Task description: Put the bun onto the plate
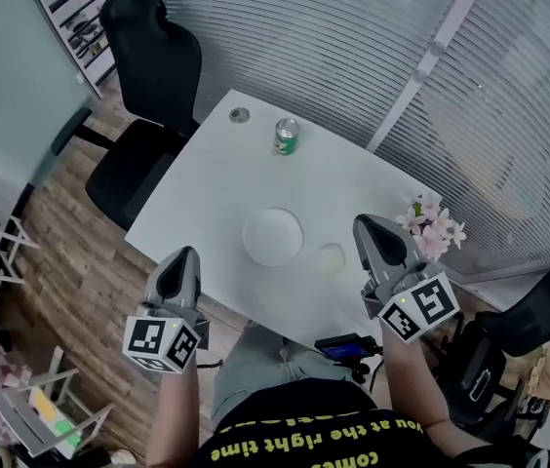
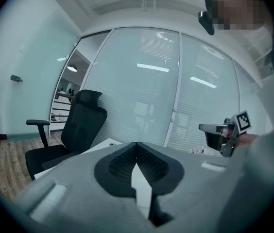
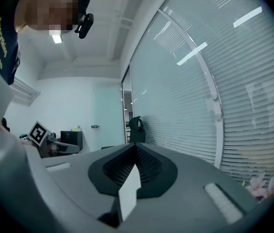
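Note:
In the head view a white round plate (image 1: 273,237) lies on the white table (image 1: 216,178) near its front edge. A pale bun (image 1: 332,258) rests on the table just right of the plate. My left gripper (image 1: 181,258) hovers off the table's front left edge, shut with nothing in it. To the right of the bun my right gripper (image 1: 369,226) is held over the table's front right corner, also shut and empty. The left gripper view shows its jaws closed (image 2: 137,147), with the right gripper (image 2: 222,132) beyond them. The right gripper view shows closed jaws (image 3: 136,148) pointing level at the glass wall.
A green can (image 1: 286,136) and a small round disc (image 1: 239,115) stand at the table's far side. Pink flowers (image 1: 433,224) sit at the right corner, close behind my right gripper. A black office chair (image 1: 153,96) stands left of the table. Blinds cover the glass wall behind.

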Demonstrator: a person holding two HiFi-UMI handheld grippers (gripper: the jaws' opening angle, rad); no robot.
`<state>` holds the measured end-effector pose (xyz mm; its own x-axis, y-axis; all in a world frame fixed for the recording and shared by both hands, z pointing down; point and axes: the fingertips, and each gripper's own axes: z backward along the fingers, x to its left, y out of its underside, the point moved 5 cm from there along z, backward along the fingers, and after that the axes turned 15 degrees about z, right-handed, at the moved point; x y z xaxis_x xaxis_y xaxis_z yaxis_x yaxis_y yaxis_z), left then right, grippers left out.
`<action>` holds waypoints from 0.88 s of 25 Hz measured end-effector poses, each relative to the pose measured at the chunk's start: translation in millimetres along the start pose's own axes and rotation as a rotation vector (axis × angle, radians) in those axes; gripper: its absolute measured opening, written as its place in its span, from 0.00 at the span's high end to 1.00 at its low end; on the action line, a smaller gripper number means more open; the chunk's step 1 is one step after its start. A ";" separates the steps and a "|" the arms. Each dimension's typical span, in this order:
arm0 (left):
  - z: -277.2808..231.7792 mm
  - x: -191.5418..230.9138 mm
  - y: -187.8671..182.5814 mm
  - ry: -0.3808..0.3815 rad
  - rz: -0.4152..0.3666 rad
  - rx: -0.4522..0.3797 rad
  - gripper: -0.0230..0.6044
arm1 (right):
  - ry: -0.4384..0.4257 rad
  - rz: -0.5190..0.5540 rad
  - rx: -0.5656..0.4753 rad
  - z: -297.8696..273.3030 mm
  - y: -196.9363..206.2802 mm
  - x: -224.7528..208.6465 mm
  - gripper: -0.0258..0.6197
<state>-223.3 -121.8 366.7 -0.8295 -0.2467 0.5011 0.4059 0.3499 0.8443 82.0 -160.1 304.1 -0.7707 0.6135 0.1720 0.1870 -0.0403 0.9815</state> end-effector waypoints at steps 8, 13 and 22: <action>-23.0 1.2 -8.7 0.030 -0.003 0.019 0.96 | 0.064 -0.015 0.027 -0.6 10.6 -18.6 0.95; -30.5 -6.4 -2.0 0.032 0.000 0.046 0.96 | 0.061 -0.039 0.048 5.4 20.1 -22.9 0.95; -37.4 -22.0 8.6 0.021 0.021 0.049 0.96 | 0.008 -0.039 0.075 9.9 25.9 -27.3 0.95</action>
<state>-187.2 -147.2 370.1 -0.8125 -0.2578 0.5229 0.4036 0.3985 0.8236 114.0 -170.1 323.9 -0.7829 0.6074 0.1346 0.2014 0.0428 0.9786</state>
